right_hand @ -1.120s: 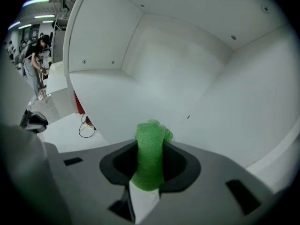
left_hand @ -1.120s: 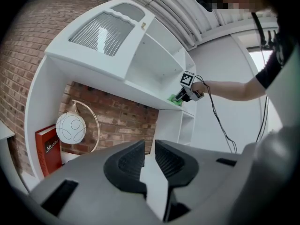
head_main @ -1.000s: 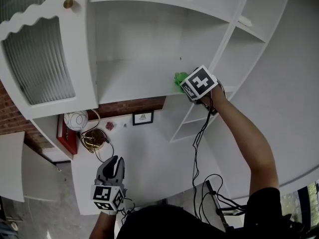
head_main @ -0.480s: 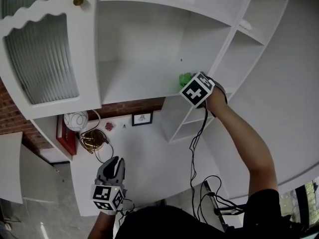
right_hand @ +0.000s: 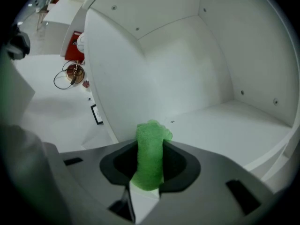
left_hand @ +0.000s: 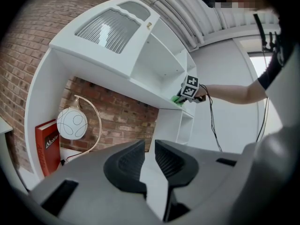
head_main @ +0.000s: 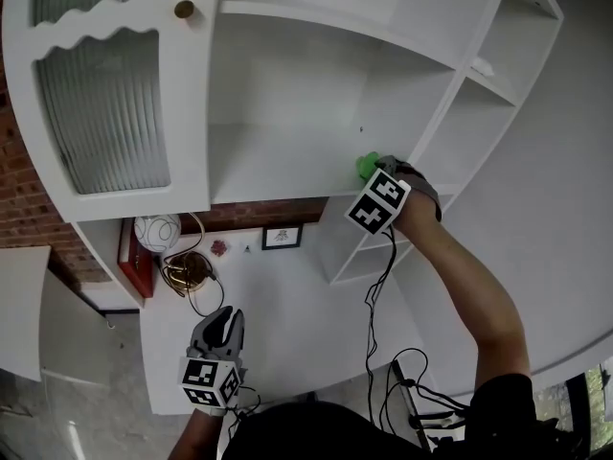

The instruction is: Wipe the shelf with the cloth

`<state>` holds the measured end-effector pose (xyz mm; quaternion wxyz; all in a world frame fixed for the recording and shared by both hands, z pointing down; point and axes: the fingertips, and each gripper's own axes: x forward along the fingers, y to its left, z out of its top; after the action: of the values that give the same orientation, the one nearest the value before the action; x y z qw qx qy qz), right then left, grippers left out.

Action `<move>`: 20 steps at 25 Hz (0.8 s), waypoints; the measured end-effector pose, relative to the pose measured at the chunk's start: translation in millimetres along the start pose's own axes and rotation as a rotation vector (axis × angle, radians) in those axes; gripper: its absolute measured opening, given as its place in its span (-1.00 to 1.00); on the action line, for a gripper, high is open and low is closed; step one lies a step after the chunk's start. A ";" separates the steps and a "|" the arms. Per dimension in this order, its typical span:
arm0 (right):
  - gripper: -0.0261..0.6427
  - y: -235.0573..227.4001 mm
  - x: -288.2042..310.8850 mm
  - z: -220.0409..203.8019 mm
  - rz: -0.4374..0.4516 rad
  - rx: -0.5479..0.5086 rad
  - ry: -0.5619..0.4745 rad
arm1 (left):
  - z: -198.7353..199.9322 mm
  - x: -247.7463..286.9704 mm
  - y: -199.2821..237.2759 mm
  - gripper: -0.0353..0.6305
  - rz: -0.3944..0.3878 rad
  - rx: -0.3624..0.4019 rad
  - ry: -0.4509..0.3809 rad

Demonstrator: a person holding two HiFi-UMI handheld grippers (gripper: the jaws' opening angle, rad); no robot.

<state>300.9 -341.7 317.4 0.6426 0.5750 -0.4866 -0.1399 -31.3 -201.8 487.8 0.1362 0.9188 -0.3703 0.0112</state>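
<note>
The cloth [right_hand: 150, 146] is pinched between the right gripper's [right_hand: 150, 165] jaws at the shelf's [head_main: 278, 156] front right corner for wiping. The left gripper [left_hand: 149, 163], jaws nearly together and empty, is kept low, out of the way.

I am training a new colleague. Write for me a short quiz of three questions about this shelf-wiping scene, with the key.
1. True or false: the right claw is shut on the green cloth.
2. The left claw holds: A a book; B nothing; C a brush.
3. What is the wall behind the round lamp made of?
Key: 1 true; 2 B; 3 brick.
</note>
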 end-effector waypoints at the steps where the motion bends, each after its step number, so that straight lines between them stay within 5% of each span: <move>1: -0.60 -0.1 -0.8 0.8 -0.022 -0.029 0.003 | -1.0 -1.1 0.1 -0.70 0.005 -0.002 0.001; 7: -0.60 0.3 -4.8 1.6 -0.094 -0.134 -0.016 | -6.8 -7.9 -1.6 -0.70 0.035 -0.009 0.011; 10: -0.59 -5.9 -17.9 2.1 -0.117 -0.100 -0.108 | -8.6 -8.0 -4.2 -0.70 0.047 -0.008 0.017; 13: -0.58 -7.0 -50.5 9.1 -0.049 0.092 -0.336 | -9.9 -5.0 -6.2 -0.70 0.060 -0.009 0.017; 17: -0.57 12.4 -93.3 7.0 0.138 0.477 -0.683 | -15.4 -3.9 -9.7 -0.70 0.086 -0.004 0.026; 20: -0.57 42.2 -102.1 -7.4 0.256 0.743 -0.840 | -17.3 -2.9 -13.1 -0.70 0.109 0.006 0.038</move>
<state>240.9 -249.1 307.8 0.1608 0.5938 -0.7824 -0.0969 -23.1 -186.3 500.9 0.1396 0.8973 -0.4170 0.0370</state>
